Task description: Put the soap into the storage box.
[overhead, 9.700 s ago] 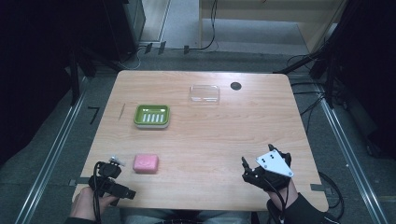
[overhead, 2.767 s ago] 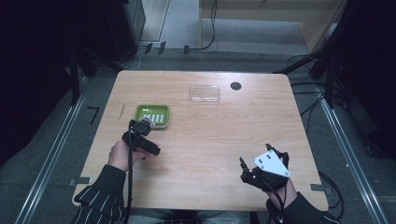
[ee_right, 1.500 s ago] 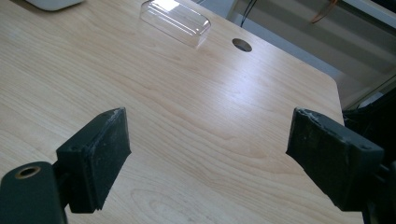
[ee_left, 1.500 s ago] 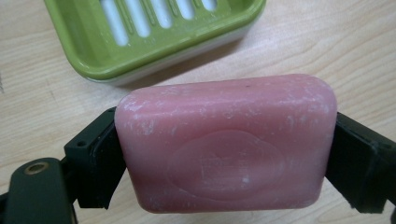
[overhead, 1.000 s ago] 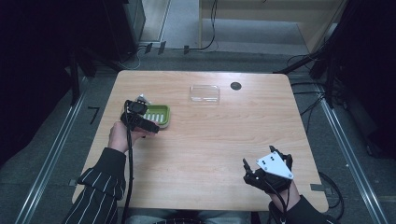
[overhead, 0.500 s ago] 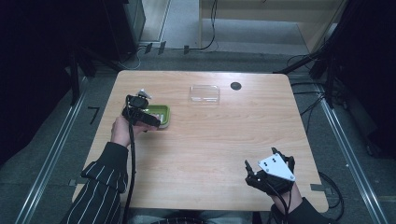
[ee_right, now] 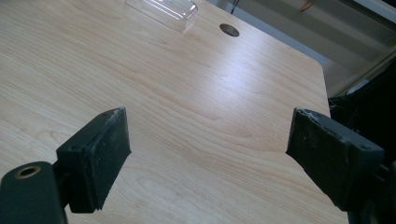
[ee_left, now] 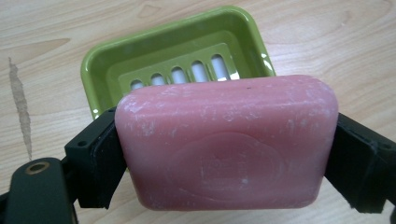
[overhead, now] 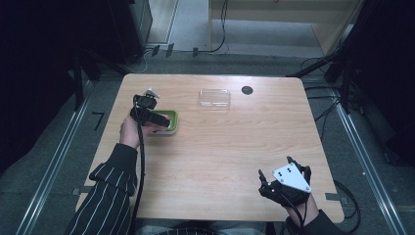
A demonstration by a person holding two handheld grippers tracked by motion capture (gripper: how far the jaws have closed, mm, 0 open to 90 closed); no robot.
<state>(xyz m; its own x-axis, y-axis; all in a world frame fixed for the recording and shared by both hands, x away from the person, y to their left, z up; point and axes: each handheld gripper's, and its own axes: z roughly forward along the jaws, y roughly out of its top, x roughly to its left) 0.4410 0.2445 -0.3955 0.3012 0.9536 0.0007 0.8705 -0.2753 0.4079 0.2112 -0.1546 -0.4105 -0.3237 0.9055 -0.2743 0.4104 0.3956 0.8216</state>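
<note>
Soap [ee_left: 226, 144] sits pinched in the left claw [ee_left: 226, 154] above the green dish [ee_left: 175, 70]; lower it level, centred over the slots. Right claw [ee_right: 205, 158] rests spread.

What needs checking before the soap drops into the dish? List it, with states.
1. Left gripper clamps the soap on both ends: ok.
2. Dish is empty: ok.
3. Soap is over the dish: cannot tell; it looks short of the near rim.
4. Soap is level with the dish: cannot tell.
5. Right gripper is open and far from the dish: ok.
6. Clear lid stands apart from the dish: ok.
</note>
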